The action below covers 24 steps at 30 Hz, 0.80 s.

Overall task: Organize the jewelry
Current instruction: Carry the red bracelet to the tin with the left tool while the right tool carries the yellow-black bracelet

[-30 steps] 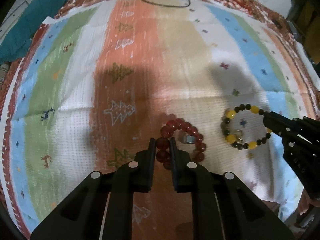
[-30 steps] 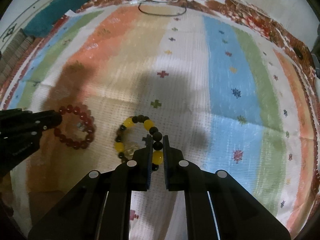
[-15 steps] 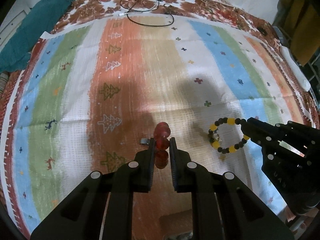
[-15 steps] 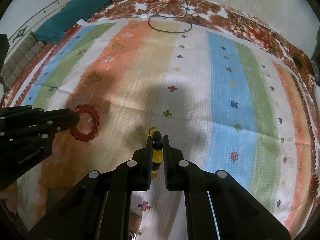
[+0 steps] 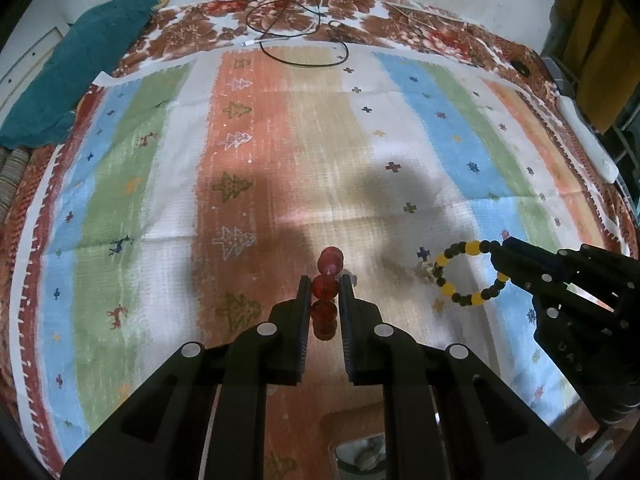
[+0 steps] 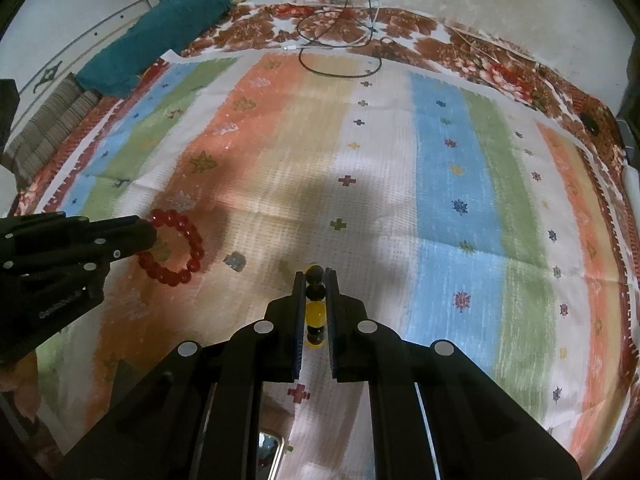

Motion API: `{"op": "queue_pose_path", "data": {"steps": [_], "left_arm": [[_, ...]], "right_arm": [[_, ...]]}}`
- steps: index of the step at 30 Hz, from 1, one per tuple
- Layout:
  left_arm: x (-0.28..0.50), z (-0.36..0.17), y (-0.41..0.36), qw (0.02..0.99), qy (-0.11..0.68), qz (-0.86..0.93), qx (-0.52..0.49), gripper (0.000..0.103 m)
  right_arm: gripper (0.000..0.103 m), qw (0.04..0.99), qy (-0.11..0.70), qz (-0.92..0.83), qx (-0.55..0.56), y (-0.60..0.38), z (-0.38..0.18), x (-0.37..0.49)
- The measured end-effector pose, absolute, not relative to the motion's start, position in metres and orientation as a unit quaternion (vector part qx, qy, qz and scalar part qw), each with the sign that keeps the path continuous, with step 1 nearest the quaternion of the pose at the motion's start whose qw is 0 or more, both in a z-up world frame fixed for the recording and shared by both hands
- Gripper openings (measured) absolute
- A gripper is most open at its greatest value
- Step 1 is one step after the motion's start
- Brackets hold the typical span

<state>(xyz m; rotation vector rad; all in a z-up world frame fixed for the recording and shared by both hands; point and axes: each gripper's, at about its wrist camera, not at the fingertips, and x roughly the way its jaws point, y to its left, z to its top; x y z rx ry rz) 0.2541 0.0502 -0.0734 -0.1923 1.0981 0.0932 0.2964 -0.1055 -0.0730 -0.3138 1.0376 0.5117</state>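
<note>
My left gripper (image 5: 325, 280) is shut on a red bead bracelet (image 5: 324, 287), which hangs edge-on between the pads above the striped cloth (image 5: 280, 152). A small silvery charm (image 5: 352, 276) dangles beside it. My right gripper (image 6: 315, 276) is shut on a yellow-and-black bead bracelet (image 6: 315, 314), also held edge-on. Each view shows the other gripper from the side. The right gripper (image 5: 506, 249) carries the yellow-and-black bracelet (image 5: 473, 246) as a ring. The left gripper (image 6: 148, 232) carries the red bracelet (image 6: 195, 256) likewise. Both bracelets are off the cloth.
A teal cloth (image 5: 80, 68) lies bunched at the back left. Black and white cables (image 5: 296, 36) loop at the far edge. A white object (image 5: 588, 140) lies along the right border. A brown box (image 5: 352, 424) with a shiny inside shows low, between the left gripper's arms.
Both grippers have risen with their bracelets. The bracelets lay flat on the cloth a second ago and now hang edge-on from the jaws, and more of the cloth is in view.
</note>
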Motion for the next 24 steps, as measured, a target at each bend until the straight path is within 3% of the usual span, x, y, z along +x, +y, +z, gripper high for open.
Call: {"op": "queue_pose_path", "data": {"steps": [24], "left_arm": [[0.215,-0.034,0.030,0.870,0.484,0.033,-0.086,0.013]], "right_arm": [[0.011,0.844,0.461,0.244,-0.124,-0.123,-0.042,0.262]]}}
